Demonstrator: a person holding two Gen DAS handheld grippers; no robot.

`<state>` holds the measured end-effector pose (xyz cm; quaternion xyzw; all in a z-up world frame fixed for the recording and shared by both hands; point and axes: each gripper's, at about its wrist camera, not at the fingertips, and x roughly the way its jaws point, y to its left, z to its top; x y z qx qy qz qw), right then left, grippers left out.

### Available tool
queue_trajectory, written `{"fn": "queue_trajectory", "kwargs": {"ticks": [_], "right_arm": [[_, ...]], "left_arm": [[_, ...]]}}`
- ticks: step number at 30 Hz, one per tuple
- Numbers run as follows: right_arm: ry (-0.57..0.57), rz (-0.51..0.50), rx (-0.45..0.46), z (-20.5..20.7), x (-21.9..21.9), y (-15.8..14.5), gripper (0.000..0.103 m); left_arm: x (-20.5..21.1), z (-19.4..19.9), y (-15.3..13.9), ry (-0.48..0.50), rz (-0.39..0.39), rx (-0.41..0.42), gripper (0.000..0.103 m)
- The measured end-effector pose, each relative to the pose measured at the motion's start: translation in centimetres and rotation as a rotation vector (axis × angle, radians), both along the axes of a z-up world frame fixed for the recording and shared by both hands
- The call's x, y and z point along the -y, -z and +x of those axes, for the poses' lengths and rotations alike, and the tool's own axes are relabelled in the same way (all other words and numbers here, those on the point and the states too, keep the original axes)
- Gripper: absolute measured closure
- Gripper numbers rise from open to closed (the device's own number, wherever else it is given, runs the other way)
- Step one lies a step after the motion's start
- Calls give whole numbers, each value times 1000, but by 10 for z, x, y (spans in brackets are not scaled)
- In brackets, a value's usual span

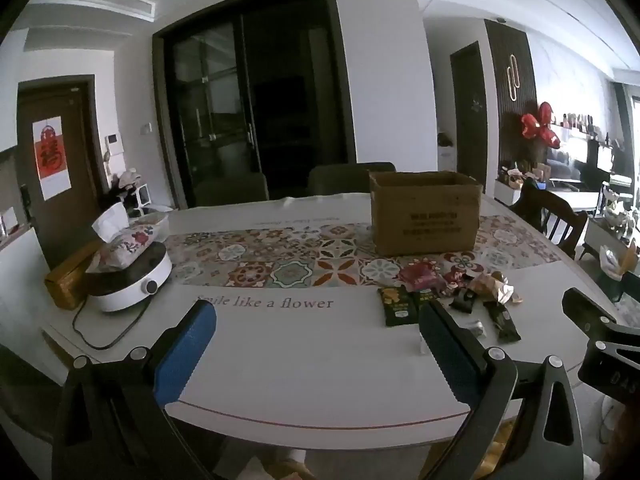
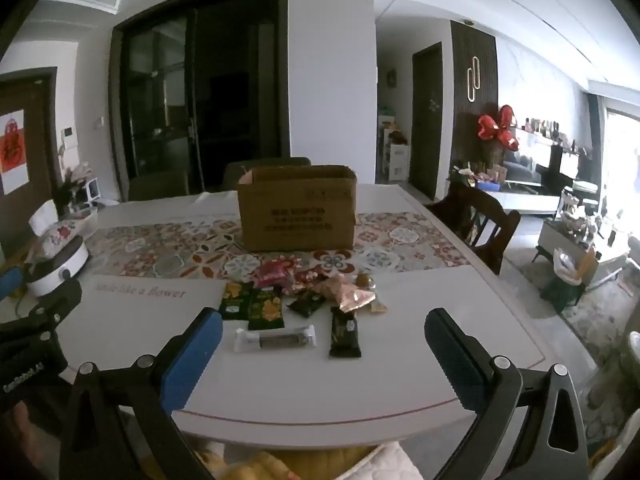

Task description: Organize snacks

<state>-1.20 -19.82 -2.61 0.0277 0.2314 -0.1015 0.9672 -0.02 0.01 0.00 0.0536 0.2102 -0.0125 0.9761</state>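
Right wrist view looks across a white table (image 2: 420, 360) with a patterned tile-print runner (image 2: 160, 252) crossing its middle and the words "Smile like a flower" printed on the near side of that runner. An open cardboard box (image 2: 296, 208) stands upright on the runner. Just in front of the box, on its near side, lies the pile of snacks (image 2: 308, 296): red, gold and dark green packets bunched together, with a clear-wrapped bar (image 2: 276, 338) and a dark bar (image 2: 345, 332) lying flat nearest the camera. Far to the left of the box sits a white round appliance (image 1: 128, 280) with a floral tissue pouch (image 1: 124, 244) on top. Behind the box are dark glass sliding doors (image 1: 248, 100); to its right a wooden chair (image 2: 480, 220) and a bright living area with red balloons (image 2: 498, 126).

The right gripper (image 2: 324, 344) stands wide, nothing between its blue pads, short of the snacks. The left gripper (image 1: 316, 340) is equally wide and empty, over bare tabletop to the left of the snacks.
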Motion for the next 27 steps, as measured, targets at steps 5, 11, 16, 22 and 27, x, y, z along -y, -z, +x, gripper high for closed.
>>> {"fn": "queue_trajectory", "kwargs": {"ticks": [5,11,16,22,27], "right_arm": [[-1,-13,1,0,-1,0,1],[-1,-7,7,-1,0,-1,1],[-1,-6,8,-1,0,-2,1],[2,-8,10,-1,0,0,1],[0,-6,13,-3,0,-3,1]], "left_arm": [[0,0,0,10,-2,-5,0],[-4,0,-6,12,-4,0,0],[0,-2,-4,9,-1,14,0],[0,-3,-6,10,-2,20,0],[-1,-3,-7,10,-2,23,0]]}}
